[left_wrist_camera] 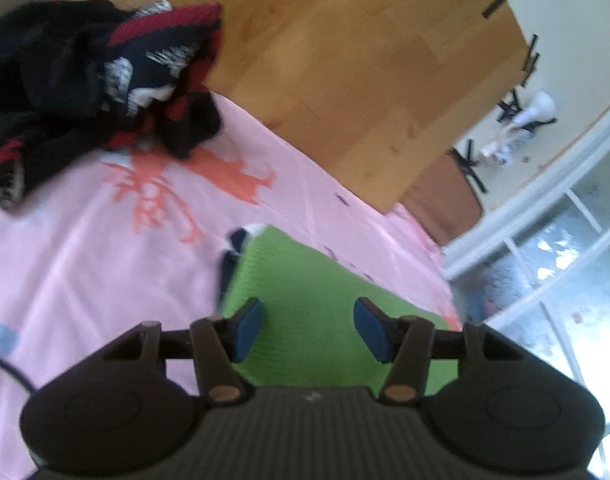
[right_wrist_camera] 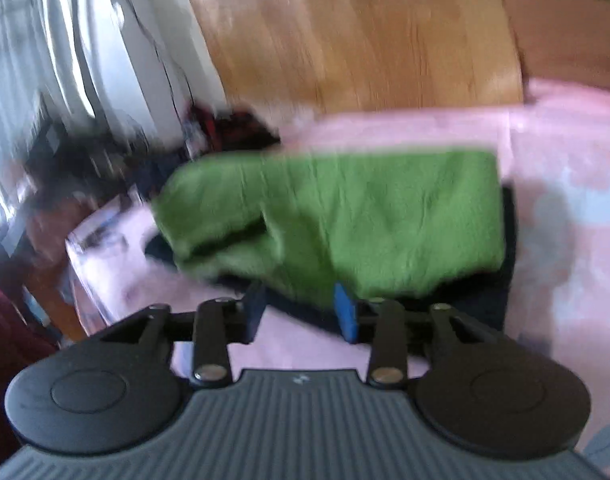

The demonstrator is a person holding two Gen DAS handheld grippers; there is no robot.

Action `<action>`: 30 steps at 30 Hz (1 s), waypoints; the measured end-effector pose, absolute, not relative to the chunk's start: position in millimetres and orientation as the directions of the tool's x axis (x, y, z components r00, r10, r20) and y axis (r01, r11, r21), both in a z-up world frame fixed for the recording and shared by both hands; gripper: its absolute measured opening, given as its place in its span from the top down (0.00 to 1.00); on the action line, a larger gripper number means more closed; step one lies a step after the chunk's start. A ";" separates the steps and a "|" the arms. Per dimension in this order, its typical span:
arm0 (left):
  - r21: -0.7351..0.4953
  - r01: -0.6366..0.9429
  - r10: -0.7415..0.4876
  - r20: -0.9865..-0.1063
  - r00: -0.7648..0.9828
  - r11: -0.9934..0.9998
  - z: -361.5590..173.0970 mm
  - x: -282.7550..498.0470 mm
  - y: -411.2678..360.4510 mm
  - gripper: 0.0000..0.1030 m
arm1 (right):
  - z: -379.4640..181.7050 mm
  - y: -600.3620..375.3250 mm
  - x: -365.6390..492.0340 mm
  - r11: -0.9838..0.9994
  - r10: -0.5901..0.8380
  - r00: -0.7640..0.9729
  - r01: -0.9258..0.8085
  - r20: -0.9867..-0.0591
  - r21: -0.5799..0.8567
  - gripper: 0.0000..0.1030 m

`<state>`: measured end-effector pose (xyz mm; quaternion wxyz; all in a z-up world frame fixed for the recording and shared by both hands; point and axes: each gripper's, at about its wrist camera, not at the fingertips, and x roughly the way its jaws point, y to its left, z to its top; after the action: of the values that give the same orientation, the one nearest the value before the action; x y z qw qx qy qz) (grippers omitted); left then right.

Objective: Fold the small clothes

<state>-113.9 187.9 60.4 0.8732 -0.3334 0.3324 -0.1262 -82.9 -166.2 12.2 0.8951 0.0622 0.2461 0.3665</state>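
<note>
left gripper (left_wrist_camera: 309, 326): jaws apart, nothing between the pads, green garment (left_wrist_camera: 305, 280) flat beneath on pink sheet (left_wrist_camera: 85, 260); dark clothes pile (left_wrist_camera: 85, 80) at 10 o'clock. right gripper (right_wrist_camera: 301, 312): jaws apart, empty, garment at 12 o'clock

Home setting, likely a living or dining room. Wooden table (left_wrist_camera: 345, 80) half-covered by a pink printed cloth (left_wrist_camera: 85, 260), with small clothes on it: a folded green garment (right_wrist_camera: 365, 216) and a dark red-and-black pile (left_wrist_camera: 85, 80). Light curtain (right_wrist_camera: 45, 40) at a bright window, white-framed glazed door (left_wrist_camera: 565, 280), cream floor (left_wrist_camera: 565, 20), brown chair seat (left_wrist_camera: 445, 208).
</note>
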 end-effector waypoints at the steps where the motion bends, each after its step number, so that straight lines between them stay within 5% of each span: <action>1: -0.664 -0.018 -0.424 -0.497 0.757 0.747 59.5 -113.6 190.7 0.42 | 20.3 -173.7 -83.2 0.732 0.680 0.637 -0.613 -0.362 0.297 0.58; 5: -0.692 -0.042 -0.429 -0.493 0.757 0.721 46.9 -107.8 201.4 0.31 | 34.6 -211.1 -73.2 0.816 0.556 0.784 -0.451 -0.276 0.361 0.41; 8: -0.705 -0.003 -0.493 -0.499 0.713 0.709 38.3 -96.8 188.7 0.69 | 19.0 -224.4 -51.4 0.863 0.438 0.836 -0.288 -0.330 0.415 0.39; 9: -0.696 0.010 -0.500 -0.506 0.703 0.718 38.2 -95.3 183.8 0.86 | 11.9 -223.6 -43.8 0.859 0.437 0.825 -0.265 -0.358 0.438 0.44; 10: -0.689 0.016 -0.499 -0.509 0.701 0.725 40.1 -95.0 180.7 0.88 | 4.8 -222.0 -38.8 0.850 0.452 0.805 -0.258 -0.384 0.459 0.55; 11: -0.689 0.020 -0.500 -0.506 0.702 0.725 42.4 -96.4 179.9 0.89 | -0.9 -217.2 -33.0 0.839 0.475 0.780 -0.261 -0.407 0.478 0.85; 12: -0.696 0.028 -0.510 -0.497 0.703 0.717 46.4 -99.2 180.6 0.90 | -1.3 -212.0 -31.7 0.840 0.475 0.779 -0.261 -0.410 0.477 0.85; 17: -0.667 0.035 -0.499 -0.521 0.692 0.745 54.0 -110.3 179.8 0.90 | 27.6 -225.7 -64.2 0.840 0.462 0.839 -0.309 -0.286 0.446 0.90; 21: -0.638 -0.068 -0.448 -0.609 0.655 0.767 25.5 -100.2 182.7 0.78 | 11.7 -218.2 -61.7 0.876 0.431 0.817 -0.277 -0.384 0.394 0.86; 24: -0.662 -0.055 -0.460 -0.576 0.676 0.747 33.7 -109.2 189.7 0.67 | -4.7 -206.2 -52.1 0.901 0.405 0.789 -0.258 -0.462 0.350 0.74; 26: -0.669 -0.043 -0.429 -0.523 0.736 0.742 51.7 -122.2 200.1 0.57 | 5.2 -210.2 -52.3 0.908 0.378 0.822 -0.240 -0.425 0.343 0.65; 30: -0.706 0.024 -0.423 -0.397 0.814 0.708 84.5 -123.0 204.6 0.56 | 33.4 -212.6 -48.4 0.892 0.383 0.870 -0.261 -0.310 0.369 0.64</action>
<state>-123.0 204.6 84.5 0.8816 -0.3606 0.2770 -0.1269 -48.4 -212.6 33.4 0.9538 0.1597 0.1907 0.1687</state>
